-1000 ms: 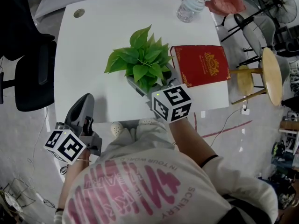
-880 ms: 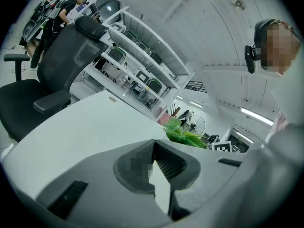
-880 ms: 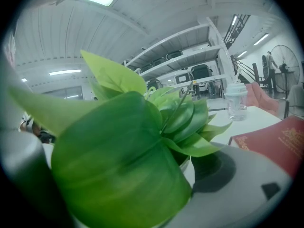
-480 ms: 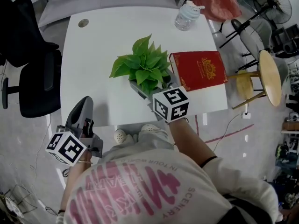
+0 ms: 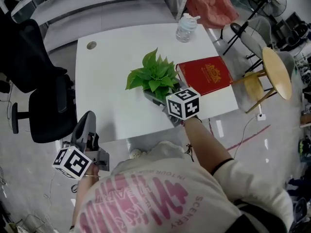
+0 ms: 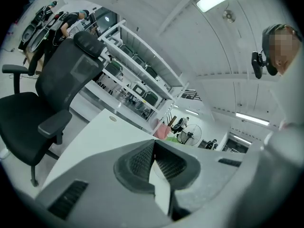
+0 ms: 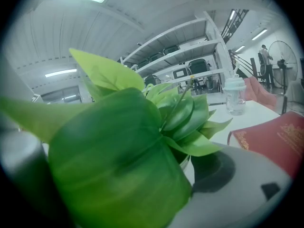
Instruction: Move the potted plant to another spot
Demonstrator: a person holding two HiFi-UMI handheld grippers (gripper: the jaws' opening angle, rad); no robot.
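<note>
The potted plant (image 5: 154,76) has broad green leaves and a pale pot, and stands near the front of the white table (image 5: 107,81), just left of a red book (image 5: 204,74). My right gripper (image 5: 164,106) reaches in from the table's front edge with its jaws on either side of the pot, shut on it. In the right gripper view the plant's leaves (image 7: 142,141) fill the space between the jaws. My left gripper (image 5: 86,130) hangs off the table's front left, shut and holding nothing.
A clear water bottle (image 5: 184,28) stands at the table's far right corner. A black office chair (image 5: 39,96) stands to the table's left. At its right are a round wooden stool (image 5: 277,72) and a chair with pink cloth (image 5: 209,4). Shelving runs behind.
The head view has drawn back and shifted, so the table looks smaller. My right gripper stays at the pot beside the red book. The left gripper keeps its place.
</note>
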